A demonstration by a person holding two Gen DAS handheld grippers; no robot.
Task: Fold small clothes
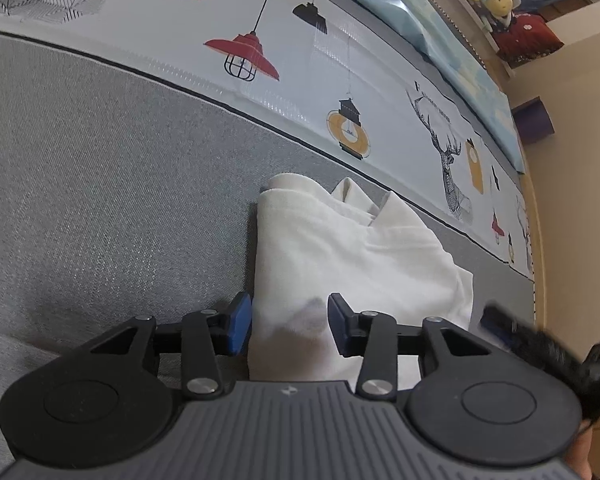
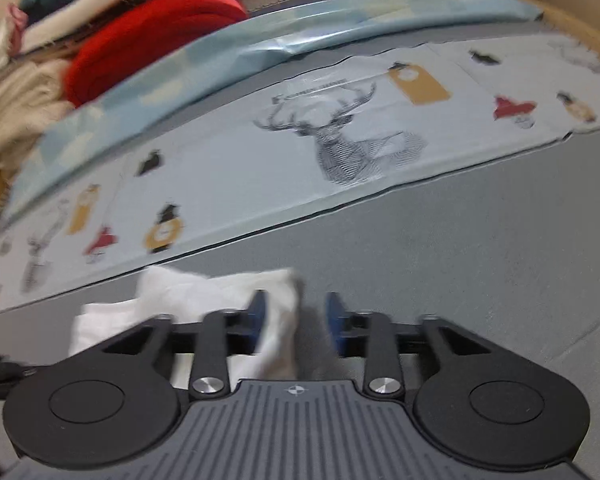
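- Left wrist view: the left gripper (image 1: pixel 288 326) fills the lower half of the frame, its jaws partly apart. The near edge of a folded white garment (image 1: pixel 352 248) lies between the blue pads (image 1: pixel 240 322); the pads stand beside the cloth with a gap, not pressing it.
- The garment lies at centre right of the frame on a grey fabric surface (image 1: pixel 100 184), folded into layers, with a thicker rolled edge toward the top.
- Above the garment, a printed cloth (image 1: pixel 300 52) with lamps, lanterns and stag heads runs diagonally from upper left to right.
- The tip of the right gripper (image 1: pixel 508 326) appears blurred at the lower right edge.
- Right wrist view: the right gripper (image 2: pixel 296 326) occupies the lower frame, jaws apart. The garment's corner (image 2: pixel 276 320) lies against the left pad; the right pad is clear of it.
- A red bundle (image 2: pixel 152 36) sits at upper left.
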